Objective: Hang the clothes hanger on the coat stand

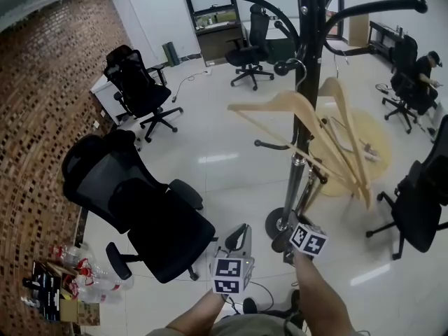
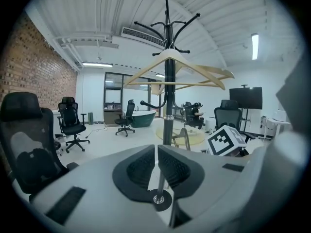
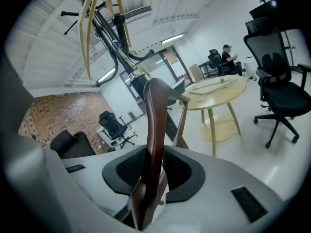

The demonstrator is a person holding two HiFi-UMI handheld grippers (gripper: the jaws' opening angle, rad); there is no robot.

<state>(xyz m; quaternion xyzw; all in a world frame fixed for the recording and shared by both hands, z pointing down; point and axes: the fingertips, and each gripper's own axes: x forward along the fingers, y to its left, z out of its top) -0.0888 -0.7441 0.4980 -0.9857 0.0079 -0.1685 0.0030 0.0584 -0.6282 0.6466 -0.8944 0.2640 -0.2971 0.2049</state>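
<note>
The black coat stand [image 1: 308,82] rises in the middle of the room, and light wooden hangers [image 1: 294,107] hang from its upper arms. My right gripper [image 1: 290,224] is low beside the pole and is shut on a dark red-brown wooden hanger [image 3: 155,130], which stands up between its jaws [image 3: 153,164]. That hanger reaches toward the stand [image 3: 121,33] and the pale hangers [image 3: 87,33] above it. My left gripper [image 1: 241,234] is just left of it, shut with nothing in it [image 2: 156,152], and faces the stand [image 2: 168,96] with its hangers [image 2: 170,62].
Black office chairs stand around: one large chair [image 1: 140,208] at the near left, another [image 1: 143,93] farther back, one [image 1: 420,201] at the right. A round yellow table [image 1: 371,142] is behind the stand. A seated person [image 1: 420,72] is at the far right. Bottles [image 1: 77,275] lie by the brick wall.
</note>
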